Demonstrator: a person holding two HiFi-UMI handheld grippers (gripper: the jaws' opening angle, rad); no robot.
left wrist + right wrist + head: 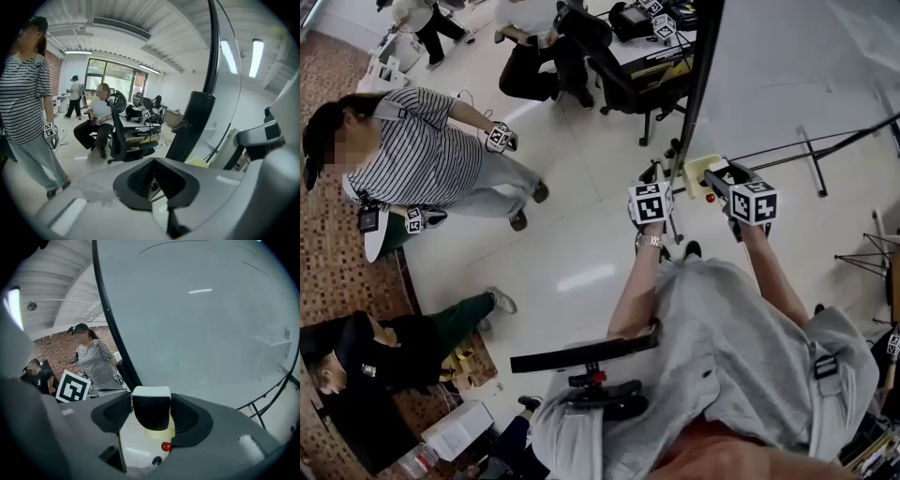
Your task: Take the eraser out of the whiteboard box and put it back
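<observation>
The right gripper point(151, 422) has its jaws pinching the eraser point(151, 401), black-bodied with a white top, at lower centre of its view. The eraser hangs just above the pale yellow whiteboard box point(162, 433) and seems clear of it. The jaws grip only the eraser's sides, so a twist of the hand could let it slip and drop past the box to the floor. Going back in tilted, it might catch the rim or knock the red piece point(166, 446) loose. The left gripper point(157, 182), jaws apart and empty, steadies nothing, so a hard push could shift the box on the whiteboard point(211, 333).
</observation>
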